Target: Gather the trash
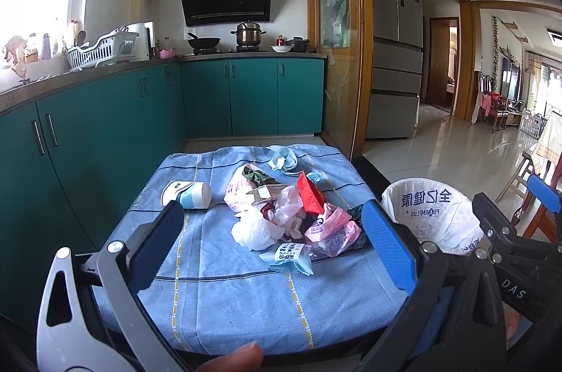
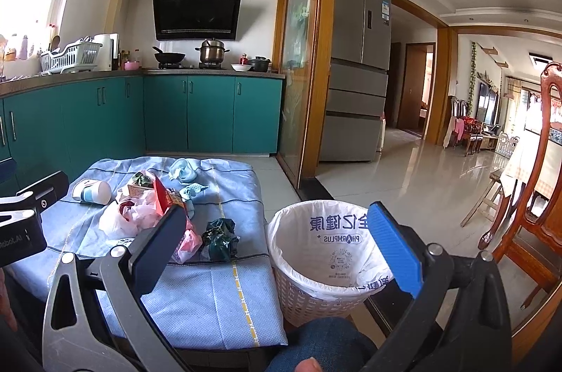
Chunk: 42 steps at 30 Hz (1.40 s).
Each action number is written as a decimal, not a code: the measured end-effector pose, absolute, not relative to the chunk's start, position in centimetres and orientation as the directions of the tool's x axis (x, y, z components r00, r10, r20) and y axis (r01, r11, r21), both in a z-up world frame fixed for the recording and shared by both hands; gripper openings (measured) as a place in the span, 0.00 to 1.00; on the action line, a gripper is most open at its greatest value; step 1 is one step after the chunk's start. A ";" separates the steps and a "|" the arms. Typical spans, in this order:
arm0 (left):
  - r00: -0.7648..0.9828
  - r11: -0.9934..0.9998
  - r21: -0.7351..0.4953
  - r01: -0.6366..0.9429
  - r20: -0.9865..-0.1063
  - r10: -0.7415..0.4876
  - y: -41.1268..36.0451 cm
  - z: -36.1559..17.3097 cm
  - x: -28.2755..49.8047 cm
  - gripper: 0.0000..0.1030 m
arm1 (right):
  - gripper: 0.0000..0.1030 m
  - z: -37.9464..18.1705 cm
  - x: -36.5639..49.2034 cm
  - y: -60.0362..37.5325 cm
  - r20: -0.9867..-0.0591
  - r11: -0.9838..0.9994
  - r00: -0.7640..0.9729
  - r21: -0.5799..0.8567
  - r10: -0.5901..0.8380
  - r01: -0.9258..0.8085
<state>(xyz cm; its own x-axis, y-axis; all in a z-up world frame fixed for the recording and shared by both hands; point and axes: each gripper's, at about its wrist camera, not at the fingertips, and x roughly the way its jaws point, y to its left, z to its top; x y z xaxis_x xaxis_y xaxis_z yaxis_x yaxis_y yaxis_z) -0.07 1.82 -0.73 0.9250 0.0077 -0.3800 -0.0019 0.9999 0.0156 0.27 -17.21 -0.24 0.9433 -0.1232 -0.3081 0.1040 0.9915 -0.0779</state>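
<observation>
Trash pile point(image 1: 291, 214) sits on the blue cloth point(image 1: 224, 294) over the low table, straight ahead of my left gripper point(image 1: 281, 242) and framed between its two fingers. In it: a white plastic bag point(image 1: 254, 231), pink printed wrappers point(image 1: 333, 231), a red packet point(image 1: 311, 193) tilted up, and a small teal sachet point(image 1: 289, 258) nearest me. A white-and-blue paper cup point(image 1: 188, 194) lies on its side just left of the pile, apart from it. A crumpled light blue face mask point(image 1: 282, 159) lies beyond, near the far edge.

Left gripper: fingers spread wide, nothing between them, held above the near part of the cloth, short of the pile. My thumb tip point(image 1: 233, 358) shows at the bottom edge.

Right gripper point(image 2: 281, 249): also spread wide, holding nothing. Its left finger point(image 2: 158, 252) overlaps the right side of the pile in the right wrist view; its blue right finger point(image 2: 393, 249) hangs over the bin. A dark green crumpled wrapper point(image 2: 219, 236) lies on the cloth's right part, near the table edge.

White basket bin point(image 2: 316, 294) with printed white liner point(image 2: 330, 245) stands on the floor just beside the table's right side; I see no trash in the part of the liner that shows. My knee in denim point(image 2: 316, 344) is just below it.
</observation>
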 end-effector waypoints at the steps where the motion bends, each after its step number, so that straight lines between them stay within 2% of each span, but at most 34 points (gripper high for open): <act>1: 0.925 1.000 0.016 -0.002 -0.380 0.008 1.8 -0.7 -0.1 0.97 | 0.97 -0.2 0.2 -17.2 -0.306 0.992 0.944 -0.077 -0.122 0.103; 42: 0.929 0.999 0.031 -0.018 -0.370 0.028 1.9 -0.1 -0.7 0.97 | 0.97 0.3 -0.2 -16.6 -0.277 0.992 0.955 -0.086 -0.109 0.088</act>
